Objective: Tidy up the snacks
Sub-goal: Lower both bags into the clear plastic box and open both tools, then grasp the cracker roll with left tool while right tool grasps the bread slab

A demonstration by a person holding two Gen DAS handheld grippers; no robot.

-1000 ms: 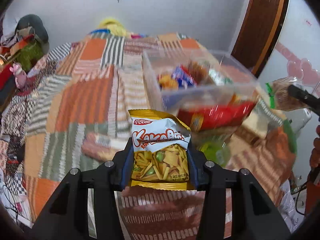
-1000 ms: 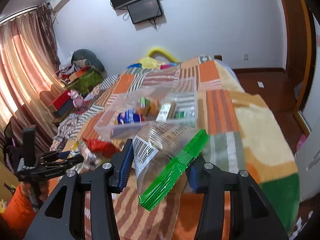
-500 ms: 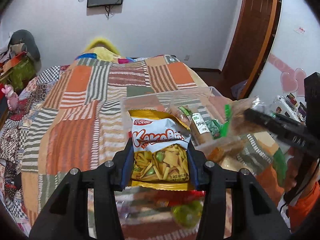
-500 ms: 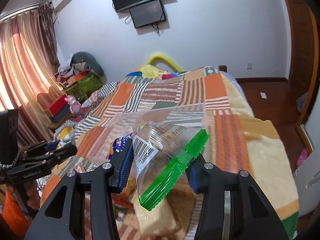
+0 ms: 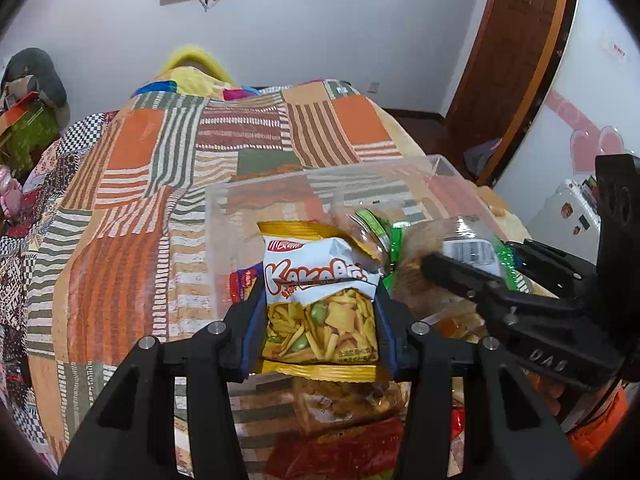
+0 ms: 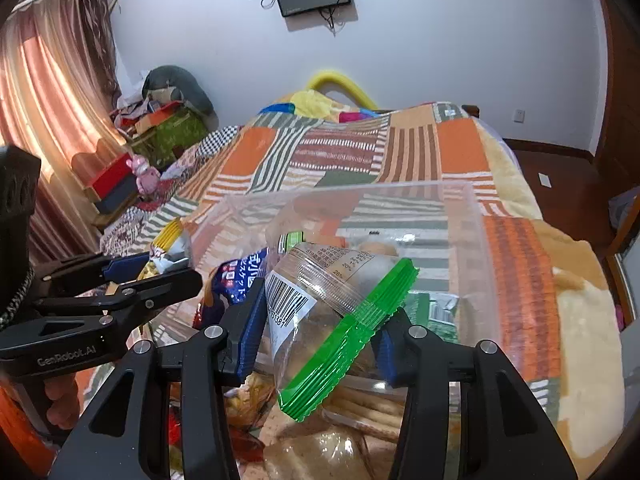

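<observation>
Both grippers carried snacks over the bin (image 6: 476, 240): the left gripper (image 5: 320, 320) clamped a chip bag (image 5: 320, 300), the right gripper (image 6: 320, 332) a clear packet (image 6: 320, 312). Next, seemingly: lower inside, release.

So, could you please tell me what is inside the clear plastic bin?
The clear plastic bin holds a blue snack packet and a green-and-silver packet; the held packets cover the rest.

Snack packet (image 5: 320, 292): glossy printed foil. Clear bag (image 6: 320, 312): shiny transparent film with a green ribbed edge. Bin (image 6: 468, 240): smooth clear plastic. Blanket (image 5: 140, 200): matt woven cloth. Door (image 5: 516, 40): wood.
</observation>
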